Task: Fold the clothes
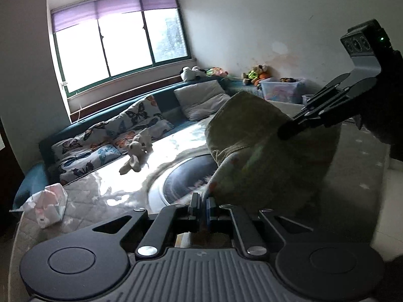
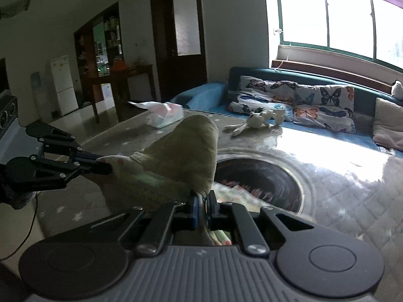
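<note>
Left gripper (image 1: pixel 202 202) is pinched on 1 edge of the pale green garment (image 1: pixel 264 151); right gripper (image 2: pixel 201 207) is clamped on the opposite edge. Garment is held up above the glossy table (image 2: pixel 327 176), w/ a plush toy (image 1: pixel 137 154) & tissue pack (image 2: pixel 165 118) lying further back.

Left gripper (image 1: pixel 203 205) black with silver screws, blue finger pads, ribbed grey body, right gripper (image 2: pixel 201 207) alike

Table (image 2: pixel 340 176) ahead of my grippers lies open; tissue pack (image 2: pixel 165 117) and plush toy (image 2: pixel 254 120) bound its far edge.
</note>
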{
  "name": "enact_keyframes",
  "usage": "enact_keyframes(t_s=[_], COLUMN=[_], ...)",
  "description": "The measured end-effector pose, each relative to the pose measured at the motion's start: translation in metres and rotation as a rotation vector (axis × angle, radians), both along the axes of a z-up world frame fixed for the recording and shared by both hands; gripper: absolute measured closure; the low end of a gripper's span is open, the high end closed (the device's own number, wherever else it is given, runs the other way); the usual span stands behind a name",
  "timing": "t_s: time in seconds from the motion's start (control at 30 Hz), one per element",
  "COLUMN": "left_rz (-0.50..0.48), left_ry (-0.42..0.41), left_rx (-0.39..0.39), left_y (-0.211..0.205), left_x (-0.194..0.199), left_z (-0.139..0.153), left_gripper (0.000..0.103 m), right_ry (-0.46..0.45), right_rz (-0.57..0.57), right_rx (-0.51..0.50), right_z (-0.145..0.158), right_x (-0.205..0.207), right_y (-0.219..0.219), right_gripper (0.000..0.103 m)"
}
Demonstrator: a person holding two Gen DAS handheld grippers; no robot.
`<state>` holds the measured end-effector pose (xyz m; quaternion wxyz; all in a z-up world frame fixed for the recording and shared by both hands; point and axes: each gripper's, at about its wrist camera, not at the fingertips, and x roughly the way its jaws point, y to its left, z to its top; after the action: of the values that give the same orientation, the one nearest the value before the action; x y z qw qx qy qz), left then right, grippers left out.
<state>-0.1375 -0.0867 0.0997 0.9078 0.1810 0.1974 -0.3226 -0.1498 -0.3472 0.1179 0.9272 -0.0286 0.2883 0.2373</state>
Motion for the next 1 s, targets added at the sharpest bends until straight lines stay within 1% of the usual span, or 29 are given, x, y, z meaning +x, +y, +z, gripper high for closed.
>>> enact_keyframes(t_s=[0.13,0.27,0.43,0.57,0.63,0.67,0.7,0.73,0.8,1.0], left_rz=[0.039,0.064,0.121,0.183,0.214,0.225,0.237,0.25,0.277,0.356], left_ry=[0.054,0.111,0.182,0.244,0.26,0.258,0.252,0.245,0.231,0.194], left_rx=[0.01,0.026,0.047,0.041,0.039,0.042,0.046,0.049,0.055,0.069], left_y=[-0.007,-0.014,-0.024,-0.027,-0.027,-0.027,-0.027,-0.026,-0.023,-0.016], left_x=[0.044,0.082,0.122,0.14,0.144,0.146,0.147,0.147,0.149,0.152], left_z=[-0.007,-0.019,-0.045,-0.068,-0.075,-0.077,-0.078,-0.078,-0.079,-0.08], left_gripper=[0.098,0.098,0.097,0.094,0.091,0.088,0.082,0.079,0.071,0.069], right_ry=[0.012,0.039,0.093,0.135,0.148,0.146,0.141,0.135,0.123,0.078], right_rz=[-0.017,-0.035,-0.08,-0.129,-0.151,-0.163,-0.176,-0.189,-0.215,-0.305], right_rx=[-0.019,-0.047,-0.056,-0.04,-0.029,-0.022,-0.013,-0.004,0.011,0.021], right_z=[-0.003,-0.015,-0.044,-0.071,-0.08,-0.081,-0.081,-0.081,-0.079,-0.065], right_x=[0.035,0.076,0.112,0.132,0.139,0.139,0.139,0.138,0.136,0.101], right_y=[-0.001,0.003,0.005,0.007,0.006,0.003,0.0,-0.004,-0.011,-0.044], right_gripper=[0.097,0.097,0.097,0.096,0.092,0.09,0.085,0.08,0.077,0.076])
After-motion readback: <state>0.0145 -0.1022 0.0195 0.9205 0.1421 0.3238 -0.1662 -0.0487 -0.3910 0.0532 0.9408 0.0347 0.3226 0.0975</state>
